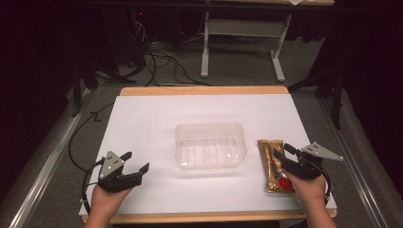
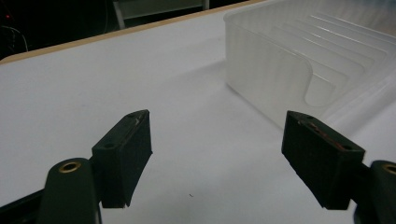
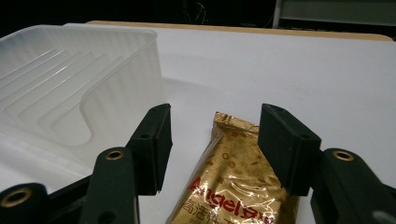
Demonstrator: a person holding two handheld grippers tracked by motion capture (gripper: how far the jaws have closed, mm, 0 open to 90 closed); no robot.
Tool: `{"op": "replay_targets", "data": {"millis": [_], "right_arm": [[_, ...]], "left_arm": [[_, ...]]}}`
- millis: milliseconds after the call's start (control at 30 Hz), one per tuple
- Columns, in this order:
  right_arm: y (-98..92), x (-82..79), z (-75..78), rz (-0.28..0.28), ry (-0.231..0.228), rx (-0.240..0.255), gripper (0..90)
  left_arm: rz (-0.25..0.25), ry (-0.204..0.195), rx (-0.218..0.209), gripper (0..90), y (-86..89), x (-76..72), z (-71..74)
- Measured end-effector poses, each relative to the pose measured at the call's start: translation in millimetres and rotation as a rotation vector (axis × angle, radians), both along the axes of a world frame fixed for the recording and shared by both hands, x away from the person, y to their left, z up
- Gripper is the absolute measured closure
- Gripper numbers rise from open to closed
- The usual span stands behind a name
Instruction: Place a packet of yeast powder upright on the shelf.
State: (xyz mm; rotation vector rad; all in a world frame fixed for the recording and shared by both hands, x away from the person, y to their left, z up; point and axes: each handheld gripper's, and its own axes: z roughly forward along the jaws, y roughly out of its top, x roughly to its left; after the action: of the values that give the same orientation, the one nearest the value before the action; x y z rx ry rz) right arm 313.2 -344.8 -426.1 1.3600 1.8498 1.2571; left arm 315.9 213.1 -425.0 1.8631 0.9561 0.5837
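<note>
Two grippers sat apart: right gripper hung wide open straddling the gold packet, which lay just right of the clear tray, long axis running away from the person; left gripper, wide and empty, waited left of the tray.

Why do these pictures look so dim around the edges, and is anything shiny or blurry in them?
In the high view, light falls on the white table while the room behind stays nearly black. In the right gripper view, the gold packet throws back glare off its wrinkled foil. In the left gripper view, the clear tray looks milky and soft, and the near jaws are slightly blurred.
</note>
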Motion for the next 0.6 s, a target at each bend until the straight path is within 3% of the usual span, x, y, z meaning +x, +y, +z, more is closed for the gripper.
{"op": "replay_targets", "data": {"millis": [133, 333, 600], "right_arm": [[1.0, -1.0, 0.4, 0.014, -0.006, -0.009, 42.7], [3.0, -1.4, 4.3, 0.054, -0.019, -0.002, 29.1], [7.0, -2.9, 5.1, 0.071, -0.022, -0.014, 26.8]], "left_arm": [[0.003, 0.0, -0.004, 24.9, 1.4, 2.4, 0.0], [0.004, -0.002, -0.01, 24.7, 1.8, 2.8, 0.2], [0.005, -0.002, -0.016, 24.5, 2.1, 2.1, 0.9]]}}
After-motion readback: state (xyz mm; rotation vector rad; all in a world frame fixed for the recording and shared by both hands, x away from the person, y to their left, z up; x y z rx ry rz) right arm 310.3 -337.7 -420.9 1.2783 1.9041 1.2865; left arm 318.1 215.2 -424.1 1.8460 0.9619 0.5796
